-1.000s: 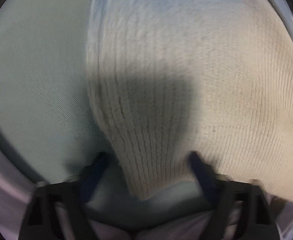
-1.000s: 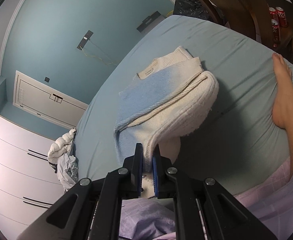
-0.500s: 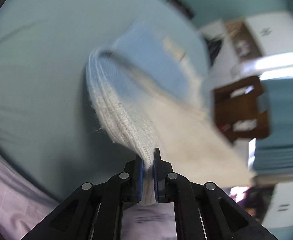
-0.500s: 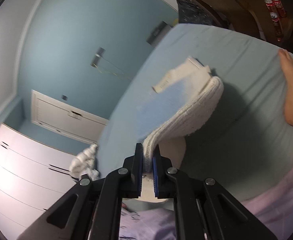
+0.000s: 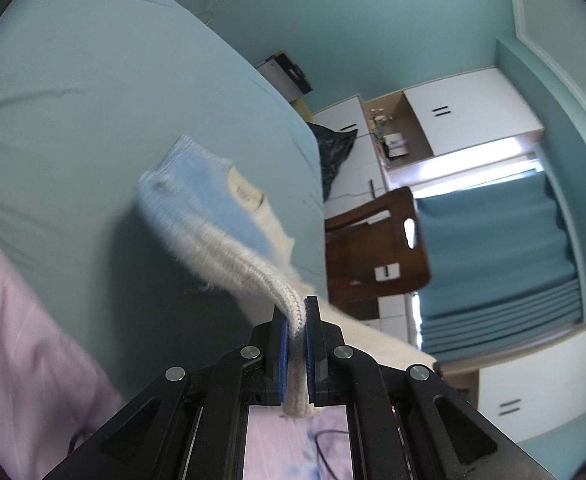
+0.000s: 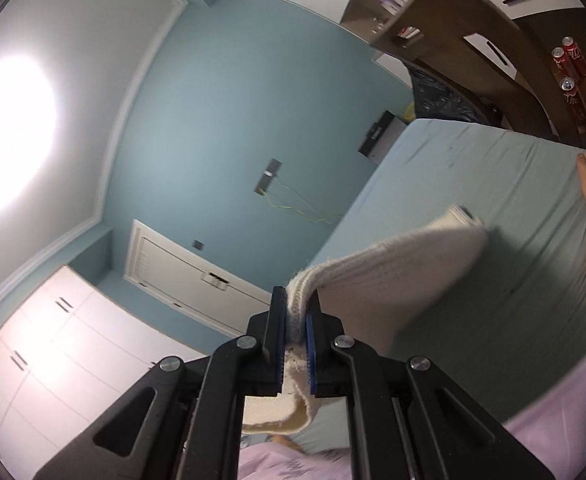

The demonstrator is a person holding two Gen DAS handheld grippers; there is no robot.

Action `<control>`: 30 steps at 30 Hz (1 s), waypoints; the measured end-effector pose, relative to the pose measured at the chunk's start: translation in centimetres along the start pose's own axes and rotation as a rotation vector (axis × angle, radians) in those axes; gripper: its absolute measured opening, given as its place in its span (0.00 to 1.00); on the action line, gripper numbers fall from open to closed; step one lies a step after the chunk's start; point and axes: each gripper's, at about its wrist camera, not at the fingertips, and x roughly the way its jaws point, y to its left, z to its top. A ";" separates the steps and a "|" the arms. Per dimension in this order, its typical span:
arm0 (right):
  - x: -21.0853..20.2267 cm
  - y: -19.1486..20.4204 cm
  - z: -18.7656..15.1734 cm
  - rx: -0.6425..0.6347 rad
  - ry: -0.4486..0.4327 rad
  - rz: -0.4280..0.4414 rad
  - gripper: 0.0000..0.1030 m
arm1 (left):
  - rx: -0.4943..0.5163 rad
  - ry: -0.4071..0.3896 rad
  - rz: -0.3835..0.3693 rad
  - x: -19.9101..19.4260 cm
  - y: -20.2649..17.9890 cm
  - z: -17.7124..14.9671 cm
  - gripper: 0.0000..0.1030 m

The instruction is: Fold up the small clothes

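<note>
Left gripper and right gripper both clamped knit sweater above bed; thin edge-grip risked slipping, spoiling fold.

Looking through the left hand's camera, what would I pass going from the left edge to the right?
Pink clothing → teal bedsheet → blue-and-cream knitted garment → black plastic bag → wooden chair → teal curtain.

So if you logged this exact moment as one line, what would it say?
step: lift to fold | left gripper: shut on knit garment | right gripper: shut on same garment | garment: raised above bed
</note>
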 end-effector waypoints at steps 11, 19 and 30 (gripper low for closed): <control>6.4 -0.6 3.1 0.025 0.129 -0.205 0.04 | -0.164 0.061 0.022 10.7 1.8 9.9 0.05; 22.7 -10.8 11.5 0.076 0.218 -0.415 0.04 | -0.154 0.039 0.136 26.9 6.0 21.8 0.05; 39.7 -27.6 12.0 0.244 0.405 -0.604 0.10 | -0.447 0.134 0.173 40.9 18.5 27.5 0.75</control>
